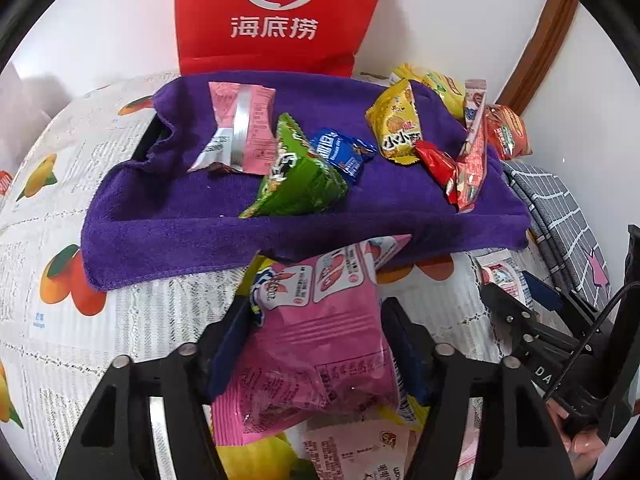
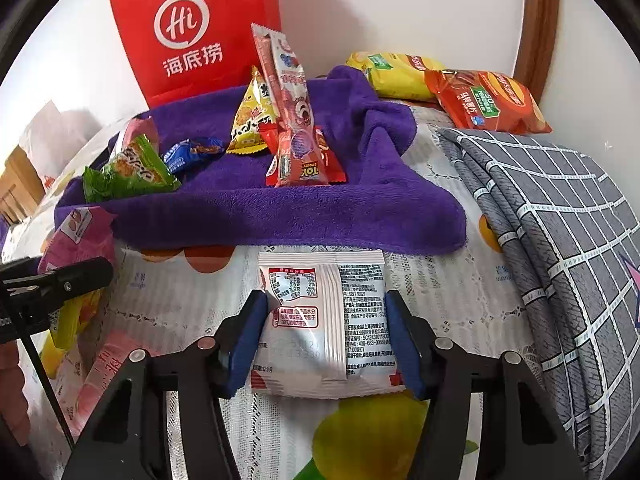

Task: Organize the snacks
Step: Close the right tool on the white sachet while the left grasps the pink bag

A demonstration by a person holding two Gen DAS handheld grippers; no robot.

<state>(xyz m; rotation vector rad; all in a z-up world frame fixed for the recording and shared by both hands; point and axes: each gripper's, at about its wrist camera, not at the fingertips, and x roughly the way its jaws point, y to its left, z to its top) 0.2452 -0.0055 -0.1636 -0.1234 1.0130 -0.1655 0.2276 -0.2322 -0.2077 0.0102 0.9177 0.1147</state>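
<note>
Two grippers are busy here. The left gripper (image 1: pixel 316 344) has its pads pressed on both sides of a pink snack bag (image 1: pixel 316 340), held at the purple towel's (image 1: pixel 168 236) front edge. The right gripper (image 2: pixel 326 344) straddles a white packet (image 2: pixel 324 320) lying flat on the fruit-print tablecloth (image 2: pixel 168 296); whether its pads are actually pinching it, I can't tell. At twelve o'clock the towel blocks the way, carrying six snacks, among them a green packet (image 2: pixel 128 168), a blue candy (image 2: pixel 188 152) and a tall red stick pack (image 2: pixel 288 112). Behind stands one red paper bag (image 2: pixel 192 32). At two o'clock lie one yellow chip bag (image 2: pixel 396 74), one orange chip bag (image 2: pixel 484 102) and a grey checked cloth (image 2: pixel 560 240).
</note>
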